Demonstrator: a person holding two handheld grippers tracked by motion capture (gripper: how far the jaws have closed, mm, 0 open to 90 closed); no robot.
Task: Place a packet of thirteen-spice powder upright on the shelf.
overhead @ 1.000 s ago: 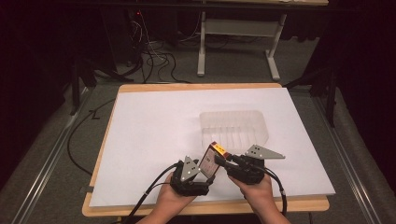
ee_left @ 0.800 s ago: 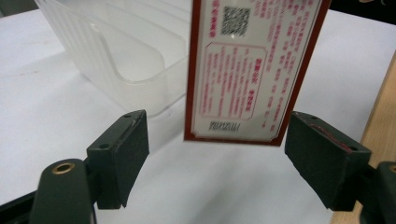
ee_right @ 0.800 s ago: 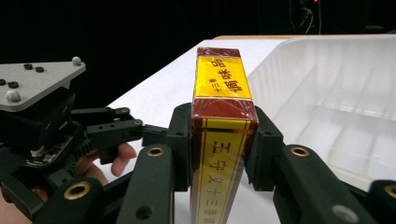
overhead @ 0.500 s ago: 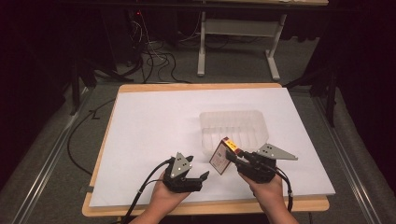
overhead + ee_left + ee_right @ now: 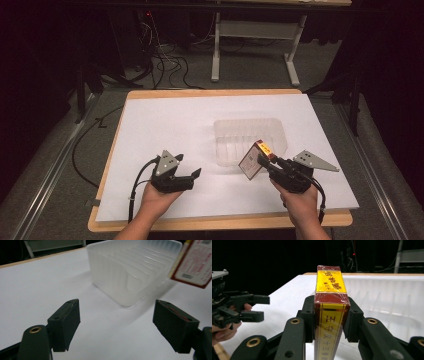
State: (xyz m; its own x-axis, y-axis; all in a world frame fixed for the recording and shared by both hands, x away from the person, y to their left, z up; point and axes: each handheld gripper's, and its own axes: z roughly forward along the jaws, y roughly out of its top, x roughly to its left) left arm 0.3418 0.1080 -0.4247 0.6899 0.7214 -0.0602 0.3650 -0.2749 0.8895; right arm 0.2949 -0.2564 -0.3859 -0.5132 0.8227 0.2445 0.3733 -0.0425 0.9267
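Observation:
A red and yellow box [image 5: 254, 159] stands upright in my right gripper [image 5: 263, 163], just in front of the clear ribbed plastic tray [image 5: 250, 121]. In the right gripper view both pads press the flat sides of the box [image 5: 330, 292], with the tray [image 5: 387, 295] behind it. My left gripper [image 5: 195, 176] hovers low over the white sheet, well to the left of the box. Its jaws have just been opening and nothing is between them. In the left gripper view it [image 5: 116, 322] faces the tray [image 5: 130, 272], and the box [image 5: 195, 262] hangs at the upper right.
A white sheet [image 5: 165, 130] covers the wooden table [image 5: 220, 221]. Behind the table, cables [image 5: 165, 65] lie on the grey floor beside a white frame [image 5: 255, 30]. A metal rail [image 5: 380, 180] runs along the right side.
The two grippers were together at the box. The left has since drawn away to the left, and the right has carried the box to the right, nearer the tray's front corner.

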